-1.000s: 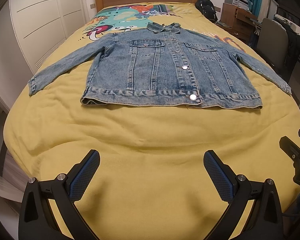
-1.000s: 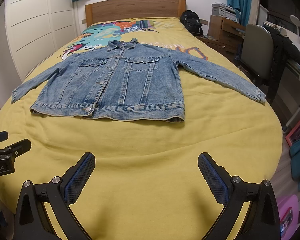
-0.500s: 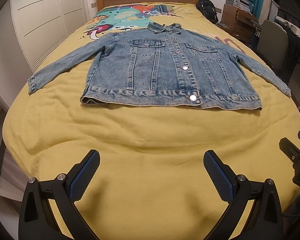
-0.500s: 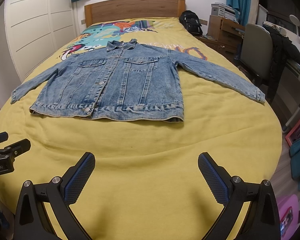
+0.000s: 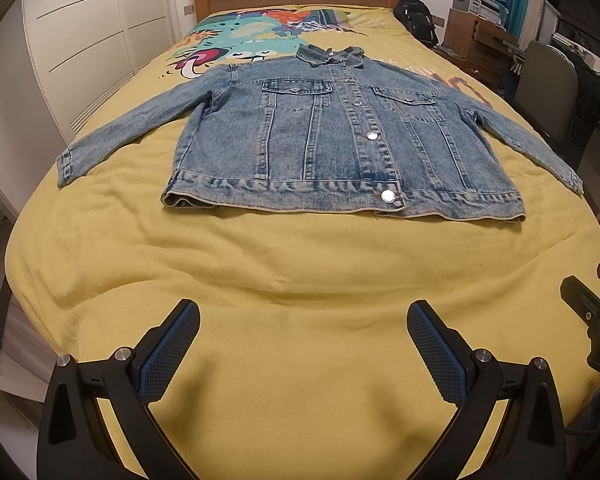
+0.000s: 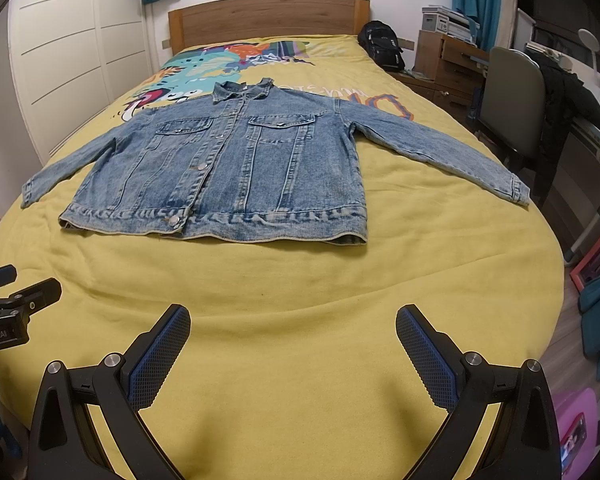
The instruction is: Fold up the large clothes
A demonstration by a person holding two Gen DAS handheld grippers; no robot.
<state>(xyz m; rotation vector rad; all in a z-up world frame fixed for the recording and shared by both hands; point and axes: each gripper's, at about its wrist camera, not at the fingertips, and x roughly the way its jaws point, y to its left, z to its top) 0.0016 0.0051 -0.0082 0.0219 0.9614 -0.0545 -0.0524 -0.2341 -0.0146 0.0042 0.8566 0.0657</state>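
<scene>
A blue denim jacket (image 5: 332,140) (image 6: 236,168) lies flat and buttoned on the yellow bedspread (image 5: 300,280) (image 6: 300,280), front up, collar toward the headboard, both sleeves spread outward. My left gripper (image 5: 303,316) hovers open over the bed's near end, well short of the jacket's hem, with nothing between its blue pads. My right gripper (image 6: 293,320) is likewise open and empty, short of the hem. The edge of the right gripper's body (image 5: 592,320) shows at the right of the left wrist view. The left gripper's body (image 6: 16,308) shows at the left of the right wrist view.
White wardrobe doors (image 5: 80,40) run along the bed's left side. A wooden headboard (image 6: 268,16) stands at the far end. On the right are a black backpack (image 6: 382,46), a wooden desk (image 6: 448,64) and a chair (image 6: 512,108) draped with a dark garment.
Both views have drifted very slightly; the jacket and both open grippers stay as they were.
</scene>
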